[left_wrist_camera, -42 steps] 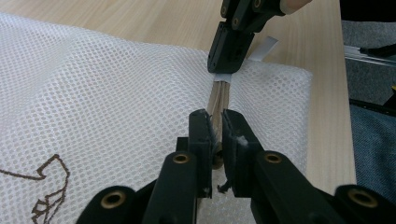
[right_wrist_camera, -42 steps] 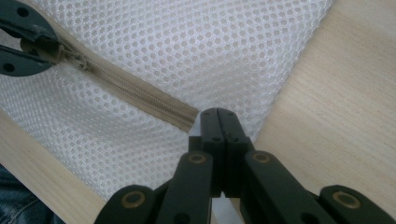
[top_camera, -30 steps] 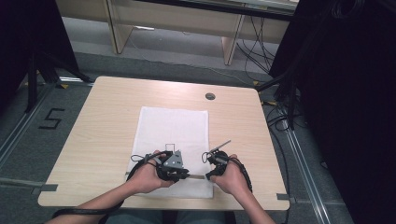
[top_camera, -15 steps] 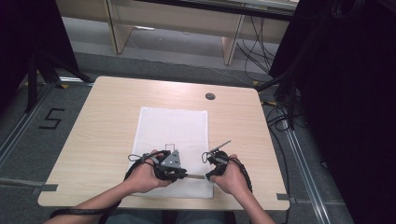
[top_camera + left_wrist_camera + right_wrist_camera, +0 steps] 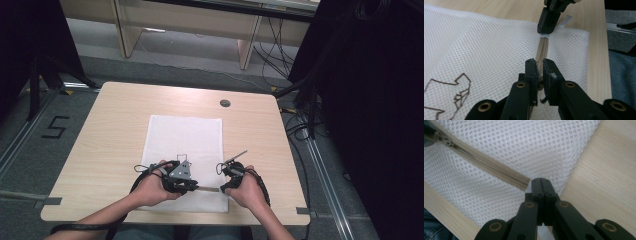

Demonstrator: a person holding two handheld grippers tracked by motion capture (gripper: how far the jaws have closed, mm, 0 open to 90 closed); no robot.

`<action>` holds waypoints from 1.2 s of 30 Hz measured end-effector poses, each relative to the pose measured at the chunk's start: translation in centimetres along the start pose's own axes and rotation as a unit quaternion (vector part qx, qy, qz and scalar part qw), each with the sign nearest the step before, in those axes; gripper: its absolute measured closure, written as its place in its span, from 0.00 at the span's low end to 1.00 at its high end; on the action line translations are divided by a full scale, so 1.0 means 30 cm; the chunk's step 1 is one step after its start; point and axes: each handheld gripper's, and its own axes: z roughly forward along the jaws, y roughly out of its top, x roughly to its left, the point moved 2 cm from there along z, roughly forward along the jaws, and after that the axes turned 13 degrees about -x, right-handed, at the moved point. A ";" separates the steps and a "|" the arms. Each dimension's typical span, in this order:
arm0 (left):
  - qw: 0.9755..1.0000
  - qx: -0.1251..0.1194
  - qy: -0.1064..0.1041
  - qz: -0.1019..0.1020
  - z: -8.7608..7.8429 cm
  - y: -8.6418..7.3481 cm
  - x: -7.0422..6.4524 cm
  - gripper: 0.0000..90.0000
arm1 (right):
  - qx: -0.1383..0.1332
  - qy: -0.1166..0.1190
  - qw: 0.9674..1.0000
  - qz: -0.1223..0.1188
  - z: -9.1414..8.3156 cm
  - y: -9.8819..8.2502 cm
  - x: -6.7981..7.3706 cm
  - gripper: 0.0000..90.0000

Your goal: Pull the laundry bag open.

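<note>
While the white mesh laundry bag (image 5: 184, 150) is lying flat across the middle of the table (image 5: 105, 145) in the high view, its beige zipper (image 5: 486, 168) is running along the bag's near edge, low in that frame between the two hands. In the right gripper view the zipper is slanting from the upper left down toward the centre, ending right at the jaw tips.

The left gripper (image 5: 538, 68) is pinching narrowly on the zipper, seemingly at its slider, with the tape stretching up the frame to the other tool. The right gripper (image 5: 541, 185) is clamping fully shut on the zipper's end, where a white tab (image 5: 564, 21) is sticking out at the top of the left gripper view. Both hands are resting at the bottom of the high view, left (image 5: 150, 187) and right (image 5: 245, 187), close together.

As I judge it, the zip is being held taut ready for sliding. The risk is coming from the thin hold: if the left jaws are gripping only tape rather than the puller, they may be slipping off once drawn sideways. If the right clamp is loosening, the soft mesh may be bunching up and jamming the teeth, or the whole bag may be dragging across the smooth wood instead of opening.
</note>
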 end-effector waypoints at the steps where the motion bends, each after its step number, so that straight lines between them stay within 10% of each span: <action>1: 1.000 0.001 0.001 0.000 -0.002 -0.002 0.001 0.91 | 0.001 0.000 1.000 0.000 0.000 0.000 0.000 1.00; 36: 1.000 -0.003 0.000 0.001 -0.044 -0.009 0.007 0.91 | -0.003 -0.004 1.000 0.004 0.002 -0.002 0.002 1.00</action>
